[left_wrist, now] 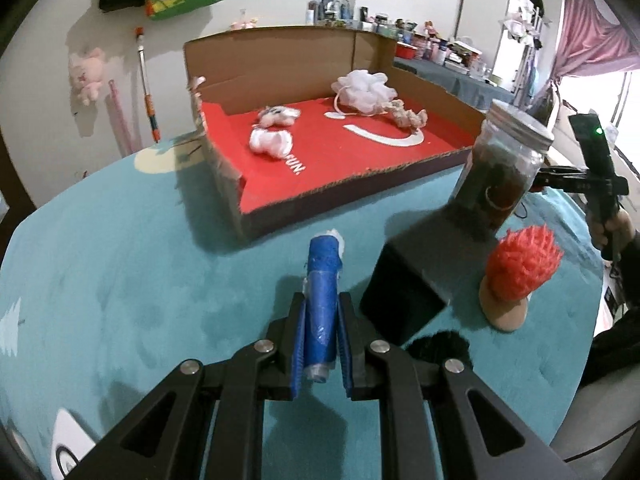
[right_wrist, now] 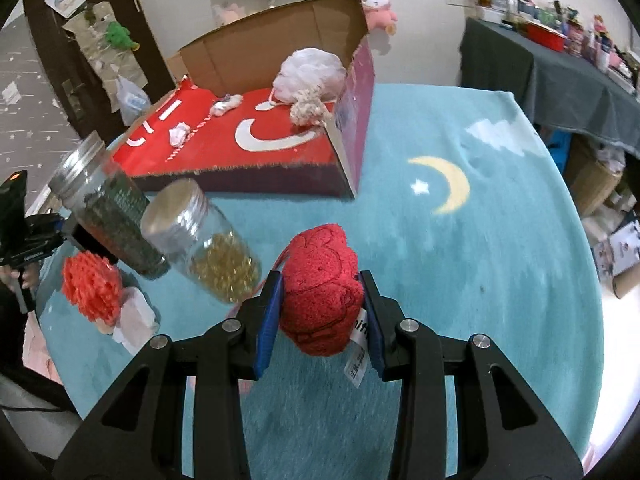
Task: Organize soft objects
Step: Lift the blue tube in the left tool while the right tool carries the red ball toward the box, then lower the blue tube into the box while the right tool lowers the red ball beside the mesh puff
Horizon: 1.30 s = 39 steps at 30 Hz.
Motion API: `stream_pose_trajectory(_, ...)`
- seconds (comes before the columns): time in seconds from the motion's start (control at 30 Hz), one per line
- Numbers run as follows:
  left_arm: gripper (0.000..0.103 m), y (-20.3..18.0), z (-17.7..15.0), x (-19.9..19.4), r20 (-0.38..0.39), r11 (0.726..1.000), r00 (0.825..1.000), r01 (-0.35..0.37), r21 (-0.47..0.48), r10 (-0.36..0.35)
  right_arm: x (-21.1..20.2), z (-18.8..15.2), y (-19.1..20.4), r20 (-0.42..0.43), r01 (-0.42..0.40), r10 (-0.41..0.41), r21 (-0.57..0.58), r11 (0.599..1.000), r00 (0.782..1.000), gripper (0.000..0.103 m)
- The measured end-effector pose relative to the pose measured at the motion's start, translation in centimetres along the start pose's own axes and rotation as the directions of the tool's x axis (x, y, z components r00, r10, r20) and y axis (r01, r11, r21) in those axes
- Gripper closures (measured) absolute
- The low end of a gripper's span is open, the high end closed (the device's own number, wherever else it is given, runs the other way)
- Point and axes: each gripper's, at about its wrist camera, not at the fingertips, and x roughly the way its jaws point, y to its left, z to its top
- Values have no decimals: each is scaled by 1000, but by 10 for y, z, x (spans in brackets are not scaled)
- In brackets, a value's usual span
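Left hand-held gripper (left_wrist: 322, 326): clamped tight on a blue roll (left_wrist: 322, 300) with white showing at its far tip, held above the teal tabletop (left_wrist: 120, 280). Right hand-held gripper (right_wrist: 322, 304): pinching a red plush bundle (right_wrist: 322, 292), white label hanging by the right pad, also above the tabletop.

Just beyond the left hand-held gripper: a black block (left_wrist: 412, 280), a black fuzzy thing (left_wrist: 440, 346) beside it, and a red spiky ball (left_wrist: 524, 262) sitting on a tan base. Past these, a metal-lidded jar of dark contents (left_wrist: 504, 172).

Beside the right hand-held gripper, to its left: a jar of golden beads (right_wrist: 208, 244), leaning, next to the dark jar.

Farther out: an open cardboard box (left_wrist: 280, 60) with a red floor, resting on the tabletop. Inside it, a white mesh puff (left_wrist: 362, 88) and a knotted rope toy (left_wrist: 408, 116) toward the back, touching or nearly so, and two small white soft pieces (left_wrist: 272, 132) nearer the left wall.
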Motion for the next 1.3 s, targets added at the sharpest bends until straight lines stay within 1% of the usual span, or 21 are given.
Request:
stream_pose_trajectory(0.17,88,-2,18,3,-6,999,1000,21,34,-21,2,15,1,-5,-49,49,-25,998,999,67)
stream_pose_trajectory(0.27,88,-4,31,4,-5,998,1000,21,59,-21,2,26,4,-6,-88,88,-33,996,996,67)
stream_pose_trajectory(0.37,88,-7,46,3,3,996,999,35,78,-36,-1,38,10,4,-96,96,-58,994,995,67)
stream_pose_trajectory(0.47,88,-10,63,4,10,995,999,44,89,-45,-4,55,19,17,-121,123,-81,989,992,67)
stream_pose_trajectory(0.57,88,-12,82,9,10,995,998,55,79,-56,-6,70,28,28,-130,134,-107,986,991,67)
stream_pose_trajectory(0.67,88,-13,100,16,2,998,999,42,53,-42,-6,87,39,39,-138,143,-125,983,989,67)
stream_pose_trajectory(0.8,88,-15,121,33,-29,999,999,22,31,-21,-2,114,55,61,-145,154,-135,980,986,67)
stream_pose_trajectory(0.9,88,-19,134,47,-61,1000,998,3,22,-1,9,134,65,62,-151,159,-123,981,985,67)
stream_pose_trajectory(1.03,88,-24,150,68,-106,999,994,-18,28,21,33,163,77,45,-127,133,-104,986,990,67)
stream_pose_trajectory(1.13,88,-24,160,84,-148,999,989,-26,29,30,61,182,84,1,-89,89,-91,992,996,67)
stream_pose_trajectory(1.2,88,-24,165,96,-176,999,984,-32,32,37,84,195,88,-45,-57,54,-81,995,998,67)
stream_pose_trajectory(1.3,88,-23,172,109,-205,999,978,-27,34,33,109,208,89,-96,-47,40,-66,997,995,67)
